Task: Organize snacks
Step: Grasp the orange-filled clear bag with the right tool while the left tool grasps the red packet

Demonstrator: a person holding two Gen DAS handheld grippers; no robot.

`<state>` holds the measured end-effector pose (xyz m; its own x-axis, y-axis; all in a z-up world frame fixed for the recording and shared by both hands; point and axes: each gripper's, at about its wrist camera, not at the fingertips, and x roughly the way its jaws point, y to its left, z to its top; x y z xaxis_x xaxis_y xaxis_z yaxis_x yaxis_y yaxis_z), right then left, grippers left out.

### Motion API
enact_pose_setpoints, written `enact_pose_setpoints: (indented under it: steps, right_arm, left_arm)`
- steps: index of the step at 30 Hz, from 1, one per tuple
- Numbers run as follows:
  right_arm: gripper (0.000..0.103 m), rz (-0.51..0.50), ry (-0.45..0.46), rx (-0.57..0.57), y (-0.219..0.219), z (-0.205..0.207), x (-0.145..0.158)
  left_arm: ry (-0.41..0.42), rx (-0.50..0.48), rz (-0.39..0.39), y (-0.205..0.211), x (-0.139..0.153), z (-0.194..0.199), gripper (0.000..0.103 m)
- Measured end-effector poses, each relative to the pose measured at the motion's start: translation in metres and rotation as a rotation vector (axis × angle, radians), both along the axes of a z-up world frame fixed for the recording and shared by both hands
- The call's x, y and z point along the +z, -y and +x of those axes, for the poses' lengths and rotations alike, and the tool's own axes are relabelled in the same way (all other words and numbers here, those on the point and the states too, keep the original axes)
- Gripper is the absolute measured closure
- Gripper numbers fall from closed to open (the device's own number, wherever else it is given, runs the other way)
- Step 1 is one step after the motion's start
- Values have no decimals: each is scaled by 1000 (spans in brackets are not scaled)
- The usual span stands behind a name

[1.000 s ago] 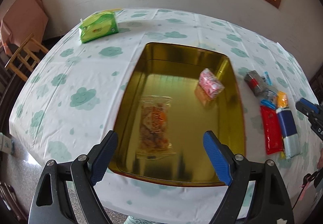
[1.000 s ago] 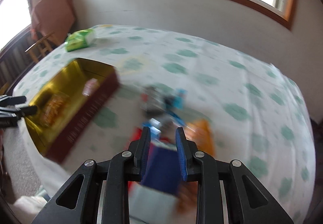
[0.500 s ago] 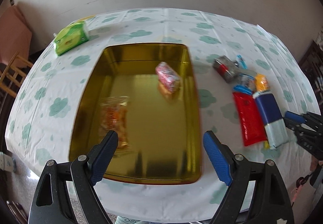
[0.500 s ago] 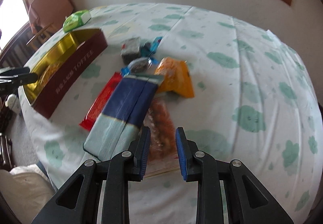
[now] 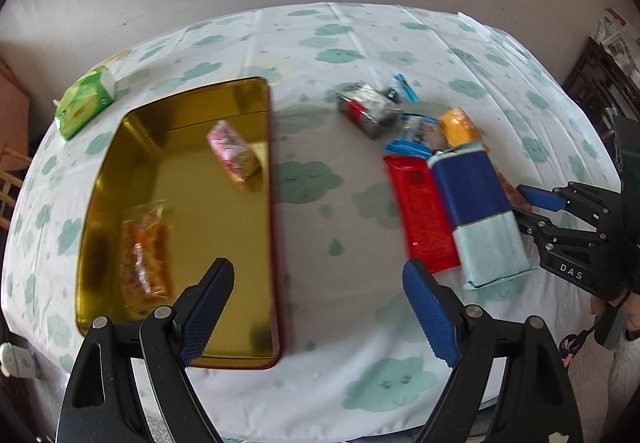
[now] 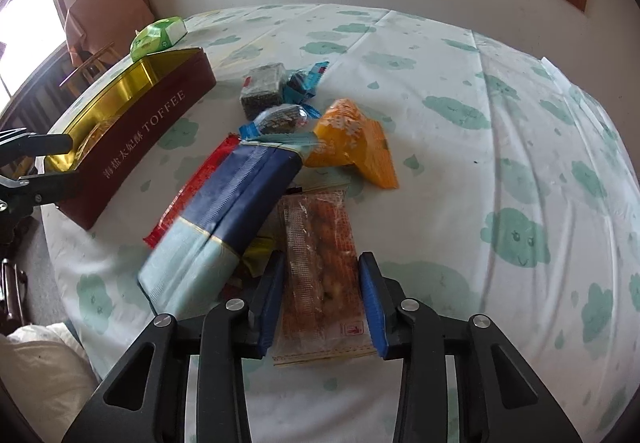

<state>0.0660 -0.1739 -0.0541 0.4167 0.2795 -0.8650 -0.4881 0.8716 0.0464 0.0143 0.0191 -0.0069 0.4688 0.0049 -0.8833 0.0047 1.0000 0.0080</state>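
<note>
nearest to us, the right gripper (image 6: 320,297) points down at the table (image 6: 460,171); its jaws have just been opening and now straddle a clear packet of fried snack (image 6: 318,267) that lies flat on the cloth, the blue pads standing just beside its long edges, released rather than pressing. just left of it we see a long blue and pale packet (image 6: 224,219), lying partly over a red packet (image 6: 192,187) and a small yellow wrapper (image 6: 256,249). beyond these lie an orange pouch (image 6: 352,143), a clear blue-ended sweet (image 6: 280,119), a grey block (image 6: 262,89) and a small blue wrapper (image 6: 306,81), all close together. further left stands the dark red tin (image 6: 136,147), marked toffee, with its gold inside. farthest, near the table's edge, we note a green tissue pack (image 6: 158,35).

from the left wrist view, the left gripper (image 5: 318,307) hangs wide apart over bare cloth between the tin (image 5: 268,203) and the snack pile, holding nothing. inside the tin lie a clear orange snack packet (image 5: 146,247) and, farther on, a pink packet (image 5: 232,149), well apart. at the right edge the right gripper (image 5: 532,209) reaches in beside the blue and pale packet (image 5: 476,211).
</note>
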Motion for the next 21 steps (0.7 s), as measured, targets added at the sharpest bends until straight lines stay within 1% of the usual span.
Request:
enact_pose_setpoints:
  steps: [2, 4, 6, 8, 10, 12, 14, 19, 21]
  right_arm:
    - [65, -4, 9, -25, 9, 0, 0]
    - [65, -26, 34, -73, 21, 1, 1]
    - [65, -38, 56, -145, 38, 6, 1]
    - [65, -18, 59, -209, 54, 12, 1]
    - [65, -6, 70, -259, 66, 17, 1]
    - [65, 8, 78, -281, 72, 20, 1]
    - [65, 23, 84, -292, 76, 22, 0]
    - [65, -2, 119, -326, 85, 30, -3]
    - [65, -21, 133, -349, 90, 35, -3]
  left_arm:
    - [-7, -9, -4, 6, -3, 4, 19]
    - [-14, -13, -7, 11, -5, 7, 19]
    - [-6, -20, -6, 17, -6, 12, 19]
    - [-4, -34, -2, 25, -9, 18, 19]
    - [-12, -27, 18, 32, -10, 24, 20]
    - [-6, -41, 38, 39, -12, 29, 20]
    - [-21, -50, 61, 45, -16, 34, 21]
    - [-55, -72, 50, 54, -28, 44, 22]
    - [-74, -68, 43, 56, -35, 50, 27]
